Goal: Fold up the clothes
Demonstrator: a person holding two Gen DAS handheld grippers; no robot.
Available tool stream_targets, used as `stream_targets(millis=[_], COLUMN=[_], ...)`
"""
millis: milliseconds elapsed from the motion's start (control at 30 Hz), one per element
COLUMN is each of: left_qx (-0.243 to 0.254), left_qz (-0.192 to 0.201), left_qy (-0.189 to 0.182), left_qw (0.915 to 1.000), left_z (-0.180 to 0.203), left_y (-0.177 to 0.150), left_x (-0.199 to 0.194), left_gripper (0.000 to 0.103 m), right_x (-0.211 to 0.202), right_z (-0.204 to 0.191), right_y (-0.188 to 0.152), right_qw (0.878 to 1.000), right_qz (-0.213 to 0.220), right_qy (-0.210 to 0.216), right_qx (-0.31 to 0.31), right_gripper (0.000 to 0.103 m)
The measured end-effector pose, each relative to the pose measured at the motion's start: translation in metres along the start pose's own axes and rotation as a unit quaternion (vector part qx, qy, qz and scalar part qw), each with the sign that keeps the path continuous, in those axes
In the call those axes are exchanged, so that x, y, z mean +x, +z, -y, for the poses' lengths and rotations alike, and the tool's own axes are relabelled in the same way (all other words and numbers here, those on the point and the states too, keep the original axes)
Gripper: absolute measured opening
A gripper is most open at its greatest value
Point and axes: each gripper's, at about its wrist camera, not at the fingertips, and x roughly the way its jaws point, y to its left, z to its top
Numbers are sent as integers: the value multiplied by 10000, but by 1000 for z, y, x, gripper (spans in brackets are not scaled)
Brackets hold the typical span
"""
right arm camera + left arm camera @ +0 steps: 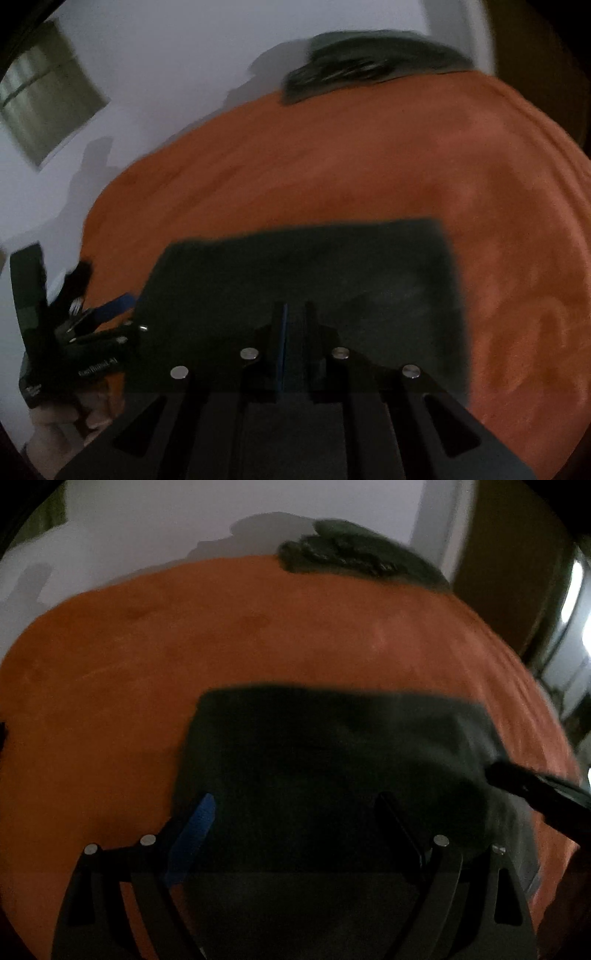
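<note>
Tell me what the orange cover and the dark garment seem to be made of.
Orange cover: soft, matte, fleece-like fabric by its faintly mottled nap, though blur leaves that open. Dark garment: thin matte cloth, probably a cotton-like knit; it lies flat with crisp folded edges.

Both views are dim and soft, with motion blur strongest toward the edges. Fisheye distortion bows the orange surface (258,635) into a dome; corners vignette to black. Glare blooms from a bright strip (576,602) at the left wrist view's right edge. Soft grey shadows fall on the white wall (177,55).
</note>
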Motion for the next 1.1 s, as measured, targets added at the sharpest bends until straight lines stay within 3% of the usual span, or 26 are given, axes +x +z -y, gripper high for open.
stream_targets(millis=[100,233,267,367,533,667,833,1000,1033,1100], left_qx=[40,42,64,128,322,140,-147,95,144,251], left_qz=[-170,-121,-102,-15,34,43,251,246,245,321], left_qy=[145,179,202,288,172,28,-285,-117,-84,827], left_qw=[9997,9998,9997,9995,9993,9999,9992,9996,9996,9957], left_z=[-2,0,2,7,2,-17,-31,-10,-6,-2], left_y=[-15,-24,-26,-28,-35,-31,-8,30,37,50], left_x=[6,3,4,7,1,-10,-17,10,15,30], left_gripper=[89,90,90,90,90,90,90,90,90,90], right_x=[28,31,36,72,108,115,58,43,48,53], right_z=[-10,-16,-27,-46,-37,-20,-9,25,39,64], right_y=[-5,18,25,38,75,100,79,40,39,41], right_qw=[9981,9991,9985,9929,9946,9937,9999,9994,9992,9986], right_qz=[-379,-305,-351,-630,-466,-473,-112,-241,-239,-220], right_qy=[-351,-210,-110,-465,-680,-984,-105,-263,-311,-379], right_qx=[-346,-212,-402,-890,-635,-261,-33,32,121,309], right_gripper=[8,9,9,9,1,4,4,5,0,0])
